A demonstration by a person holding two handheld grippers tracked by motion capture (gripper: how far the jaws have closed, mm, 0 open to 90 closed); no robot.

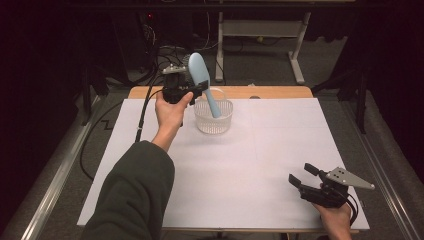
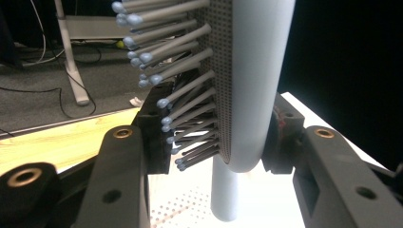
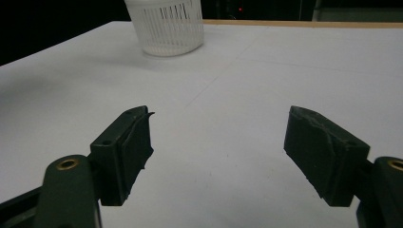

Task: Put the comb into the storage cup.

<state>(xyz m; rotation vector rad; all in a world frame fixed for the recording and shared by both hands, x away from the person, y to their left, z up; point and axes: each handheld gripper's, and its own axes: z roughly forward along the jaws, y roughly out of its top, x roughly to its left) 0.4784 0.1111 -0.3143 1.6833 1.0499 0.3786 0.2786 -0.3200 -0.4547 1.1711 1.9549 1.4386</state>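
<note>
A light blue hairbrush [image 1: 202, 80] is held upright over a white slotted basket [image 1: 213, 120] at the table's far middle, its handle pointing down into the basket. My left gripper [image 1: 196, 90] is shut on the brush head. In the left gripper view the jaws clamp the bristled head [image 2: 223, 95] from both sides, bristles facing left, handle [image 2: 224, 194] hanging below. My right gripper [image 1: 302, 175] rests near the table's front right corner, open, with nothing between its jaws. In the right gripper view the basket [image 3: 166, 28] stands far ahead to the left.
A white sheet [image 1: 260, 150] covers the table, with a wooden edge [image 1: 270, 92] showing at the back. Cables [image 1: 142, 115] trail off the left side onto the floor. A desk frame [image 1: 260, 30] stands beyond the table.
</note>
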